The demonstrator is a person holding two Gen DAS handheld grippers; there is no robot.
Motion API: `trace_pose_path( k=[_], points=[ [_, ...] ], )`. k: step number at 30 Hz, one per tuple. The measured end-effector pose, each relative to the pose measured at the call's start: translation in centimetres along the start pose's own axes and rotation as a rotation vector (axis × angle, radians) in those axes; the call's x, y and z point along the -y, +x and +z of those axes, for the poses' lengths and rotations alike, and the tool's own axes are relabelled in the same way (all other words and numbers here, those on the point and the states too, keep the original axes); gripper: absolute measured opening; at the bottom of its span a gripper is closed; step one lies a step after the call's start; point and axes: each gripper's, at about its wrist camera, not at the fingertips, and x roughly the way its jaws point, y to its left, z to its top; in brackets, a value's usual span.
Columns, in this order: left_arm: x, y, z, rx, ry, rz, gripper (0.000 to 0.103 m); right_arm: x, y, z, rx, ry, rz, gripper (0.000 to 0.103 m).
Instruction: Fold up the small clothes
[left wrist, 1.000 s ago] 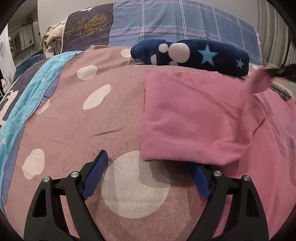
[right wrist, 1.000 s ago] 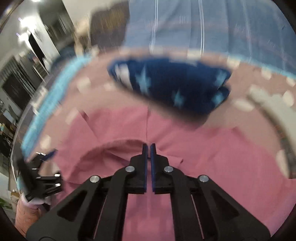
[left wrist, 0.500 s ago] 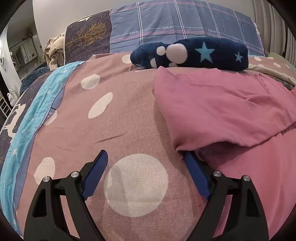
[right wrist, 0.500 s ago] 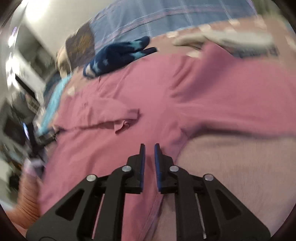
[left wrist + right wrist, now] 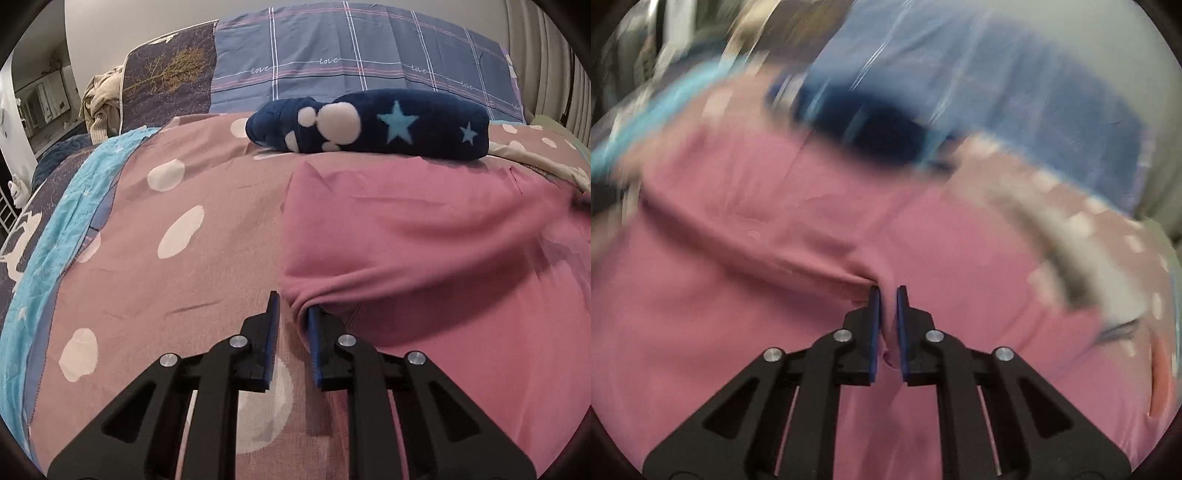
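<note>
A pink garment point(image 5: 424, 240) lies folded over on the pink dotted bedspread point(image 5: 166, 280). My left gripper point(image 5: 293, 306) has nearly closed at the garment's near left corner; the fold's edge drapes over the right finger and sits in the narrow gap. In the blurred right wrist view, my right gripper point(image 5: 888, 295) is shut on a pinched fold of the same pink garment point(image 5: 757, 258), with cloth showing between the blue pads.
A rolled navy fleece blanket with stars point(image 5: 369, 125) lies behind the garment. Plaid and dark pillows point(image 5: 351, 62) stand at the headboard. A light blue sheet strip point(image 5: 66, 229) runs along the bed's left side. A cream garment point(image 5: 535, 158) lies at the right.
My left gripper's fingers have closed from wide open to a narrow gap at the garment corner. The right gripper swung back over the garment and now pinches cloth; its view is motion-blurred.
</note>
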Motion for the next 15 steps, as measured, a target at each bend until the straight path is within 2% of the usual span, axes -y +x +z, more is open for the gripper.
trace_pose_path(
  k=[1, 3, 4, 5, 6, 7, 8, 9, 11, 13, 15],
  points=[
    [0.1, 0.0, -0.1, 0.004, 0.005, -0.011, 0.017, 0.7, -1.7, 0.7, 0.076, 0.035, 0.003, 0.009],
    [0.8, -0.1, -0.5, 0.007, 0.036, 0.003, 0.018, 0.6, -4.3, 0.6, 0.178, 0.003, -0.011, 0.012],
    [1.1, -0.1, -0.6, 0.009, 0.050, 0.018, 0.018, -0.3, -5.2, -0.4, 0.208, -0.061, -0.074, 0.016],
    [1.4, 0.0, -0.7, 0.006, 0.065, 0.036, 0.018, -1.0, -5.3, -1.4, 0.204, -0.116, -0.129, 0.032],
    [1.4, 0.1, -0.7, 0.004, 0.068, 0.042, 0.018, -1.7, -4.6, -2.8, 0.164, -0.183, -0.173, 0.049],
    [1.4, 0.2, -0.7, 0.000, 0.067, 0.039, 0.019, -1.8, -3.3, -4.7, 0.081, -0.230, -0.204, 0.053],
    [1.3, 0.2, -0.8, -0.002, 0.062, 0.028, 0.019, -1.1, -1.9, -6.9, -0.018, -0.225, -0.215, 0.053],
    [1.1, 0.1, -0.8, -0.001, 0.057, 0.020, 0.019, -0.4, -1.1, -8.0, -0.065, -0.198, -0.210, 0.050],
    [0.9, -0.1, -0.8, 0.001, 0.052, 0.018, 0.025, 2.4, -0.5, -10.4, -0.164, -0.054, -0.178, 0.044],
    [0.7, -0.1, -0.9, 0.000, 0.055, 0.020, 0.028, 5.3, -1.7, -11.1, -0.170, 0.124, -0.090, 0.044],
    [0.7, -0.1, -0.9, 0.000, 0.051, 0.025, 0.029, 6.7, -2.9, -10.6, -0.150, 0.218, -0.009, 0.044]
  ],
)
